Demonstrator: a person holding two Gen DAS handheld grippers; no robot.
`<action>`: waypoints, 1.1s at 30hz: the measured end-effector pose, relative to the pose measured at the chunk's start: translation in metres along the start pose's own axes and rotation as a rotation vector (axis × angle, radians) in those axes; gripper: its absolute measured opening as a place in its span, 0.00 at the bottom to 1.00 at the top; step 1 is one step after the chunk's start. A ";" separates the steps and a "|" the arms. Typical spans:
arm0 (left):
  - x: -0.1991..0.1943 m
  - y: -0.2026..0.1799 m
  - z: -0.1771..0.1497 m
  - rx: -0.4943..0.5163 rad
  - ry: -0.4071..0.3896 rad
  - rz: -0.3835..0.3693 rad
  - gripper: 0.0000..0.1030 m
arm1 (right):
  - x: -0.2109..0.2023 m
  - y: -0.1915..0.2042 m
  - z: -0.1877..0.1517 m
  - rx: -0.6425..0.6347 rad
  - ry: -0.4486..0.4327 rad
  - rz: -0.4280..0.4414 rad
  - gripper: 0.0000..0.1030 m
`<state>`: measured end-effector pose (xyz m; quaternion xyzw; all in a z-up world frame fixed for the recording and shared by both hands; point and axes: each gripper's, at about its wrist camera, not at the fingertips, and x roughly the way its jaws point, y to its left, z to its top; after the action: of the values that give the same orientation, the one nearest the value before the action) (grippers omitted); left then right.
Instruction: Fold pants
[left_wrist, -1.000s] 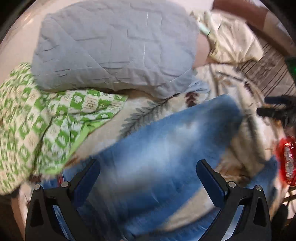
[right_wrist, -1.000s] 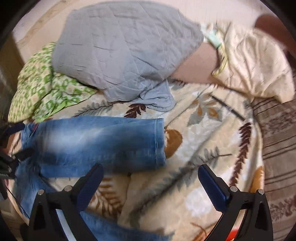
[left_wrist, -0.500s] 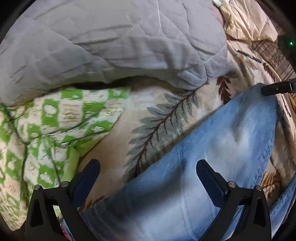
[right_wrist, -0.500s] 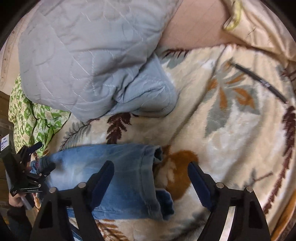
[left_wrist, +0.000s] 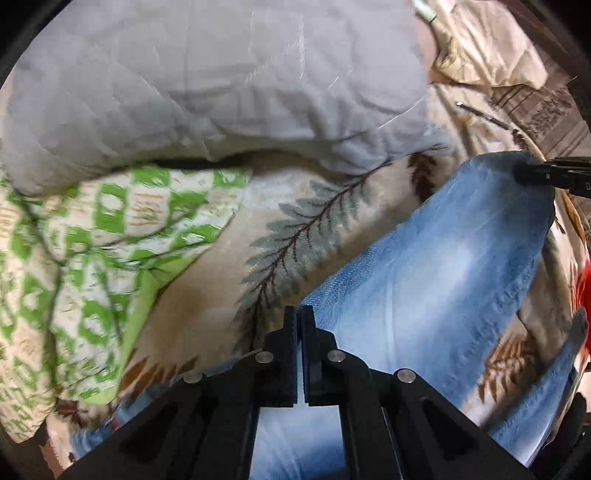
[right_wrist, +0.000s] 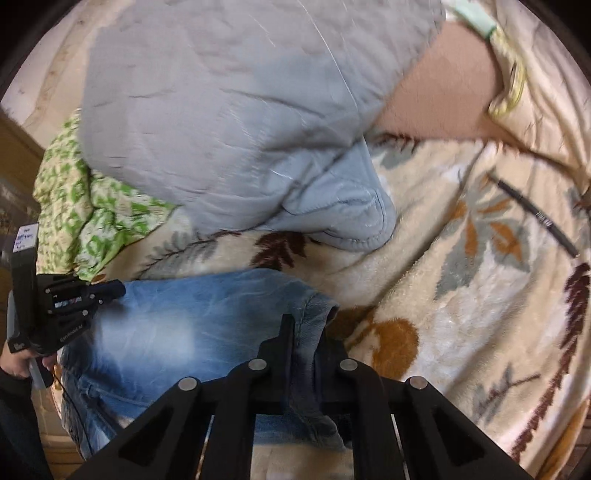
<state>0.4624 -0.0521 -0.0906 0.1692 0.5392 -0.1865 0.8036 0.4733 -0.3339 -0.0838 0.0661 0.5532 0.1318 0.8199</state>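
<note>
My right tool (right_wrist: 301, 354) pinches the limp, heavy jeans (right_wrist: 177, 332) at the hem; my left tool (left_wrist: 299, 332), closed, seemingly grips their edge.

Faded blue jeans (right_wrist: 177, 332) flat on leaf-print blanket (right_wrist: 461, 295)

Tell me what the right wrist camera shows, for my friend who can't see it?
The right gripper is shut on the hem of a pair of blue jeans lying on a cream leaf-print blanket. At the left, the left gripper meets the jeans' far end. Behind lie a grey quilt and a green patterned cloth.
</note>
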 end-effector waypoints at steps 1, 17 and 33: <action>-0.009 -0.005 -0.007 0.008 -0.007 0.002 0.01 | -0.014 0.008 -0.007 -0.021 -0.026 0.002 0.08; -0.154 -0.084 -0.185 0.068 -0.322 0.008 0.01 | -0.152 0.069 -0.190 -0.289 -0.269 -0.018 0.04; -0.080 -0.170 -0.297 0.012 -0.226 -0.073 0.00 | -0.090 0.038 -0.329 -0.199 -0.093 -0.081 0.04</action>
<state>0.1136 -0.0506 -0.1358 0.1321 0.4501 -0.2369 0.8508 0.1317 -0.3361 -0.1195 -0.0320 0.5011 0.1496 0.8517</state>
